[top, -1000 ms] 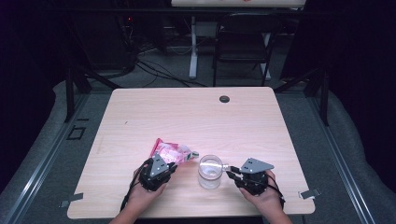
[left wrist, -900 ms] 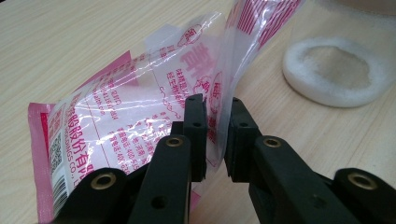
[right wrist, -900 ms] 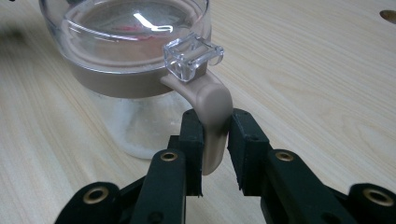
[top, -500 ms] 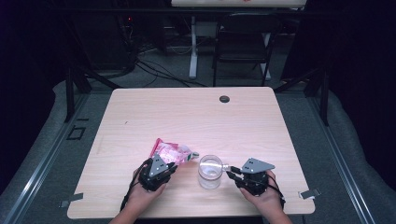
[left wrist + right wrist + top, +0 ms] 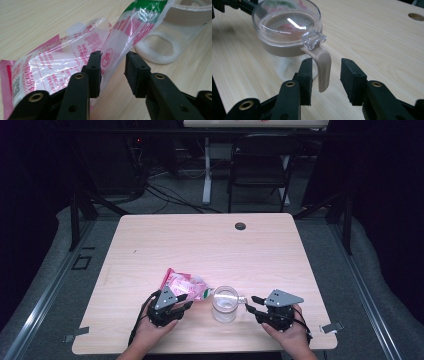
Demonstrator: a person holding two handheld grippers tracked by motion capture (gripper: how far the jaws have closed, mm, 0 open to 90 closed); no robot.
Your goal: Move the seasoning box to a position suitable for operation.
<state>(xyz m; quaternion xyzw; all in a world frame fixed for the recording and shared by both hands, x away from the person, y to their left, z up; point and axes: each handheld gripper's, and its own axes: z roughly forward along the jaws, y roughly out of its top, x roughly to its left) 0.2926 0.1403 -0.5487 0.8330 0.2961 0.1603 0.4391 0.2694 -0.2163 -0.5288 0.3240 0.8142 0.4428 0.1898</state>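
Pale wood table [image 5: 150,245], bare across its far half. Landmark: clear glass jar [image 5: 224,304] with a lid and beige handle [image 5: 322,67], near the table's front edge. Pink-and-clear plastic packet [image 5: 184,285] lies flat just left of the jar, its green end against the jar's base. Left gripper [image 5: 181,302], left of the jar: jaws just opening, parted, packet's edge between them, one pad touching. Right gripper [image 5: 252,303], right of the jar: jaws just opening, handle between them, ungripped.
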